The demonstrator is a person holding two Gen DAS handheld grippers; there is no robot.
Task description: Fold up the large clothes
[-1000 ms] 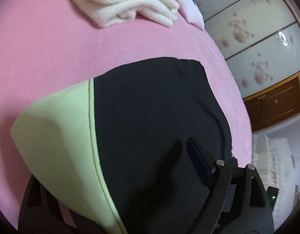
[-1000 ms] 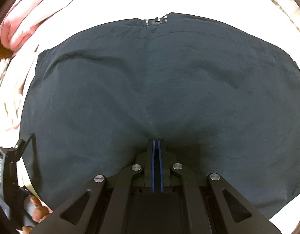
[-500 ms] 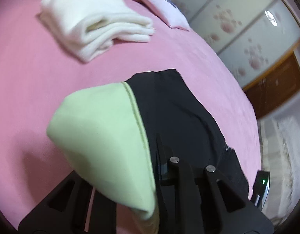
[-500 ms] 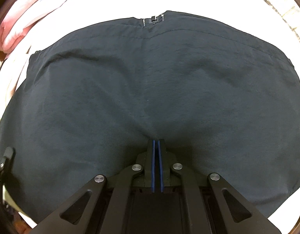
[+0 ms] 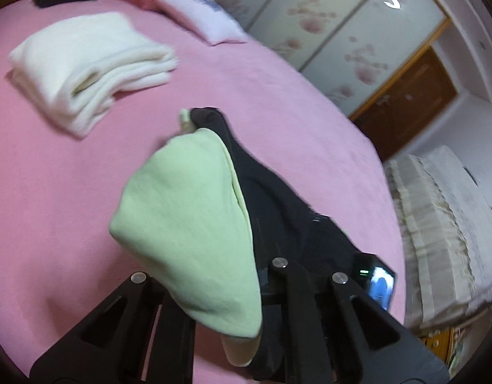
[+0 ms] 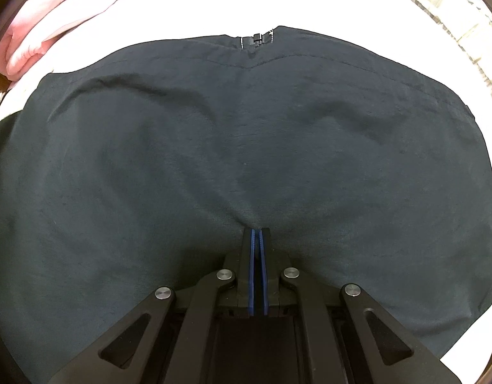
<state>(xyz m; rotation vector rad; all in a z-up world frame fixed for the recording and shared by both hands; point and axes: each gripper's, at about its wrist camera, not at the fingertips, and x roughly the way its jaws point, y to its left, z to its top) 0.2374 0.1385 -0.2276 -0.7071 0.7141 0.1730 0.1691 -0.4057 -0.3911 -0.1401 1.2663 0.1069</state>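
Black shell over pale green lining: garment [image 5: 271,211] on the pink bed cover [image 5: 54,192], one edge raised off the bed and turned to show the lining [image 5: 188,224].

Left wrist view: left gripper [image 5: 258,272] at 6 o'clock, fingertips hidden under the cloth; jaws just closing, garment edge between them and hanging from them, hence read as clamped on it. Long axis of the raised part from 6 o'clock toward 12 o'clock, far tip on the cover just short of centre. Folded white blanket [image 5: 86,67] at 10 o'clock, well apart from the garment; small pillow [image 5: 201,19] at 12 o'clock.

Right wrist view: right gripper [image 6: 256,233] at 6 o'clock, pointing steeply down, blue pads together, tips on the flat black panel. Creases converging on the tips; a pinch of cloth between the pads not discernible. Zip end [image 6: 257,36] on the far hem at 12 o'clock; panel spread from 9 o'clock to 3 o'clock and beyond the view on the left.

Governing relation, as judged: lifted edge on the left hand's side, flat body ahead of and under the right gripper, so fold line likely near the right tips, and left hand the nearer to the free edge. Probable step: carrying that edge over the flat panel. Soft, limp cloth; risk of the edge slipping out or the layers bunching.
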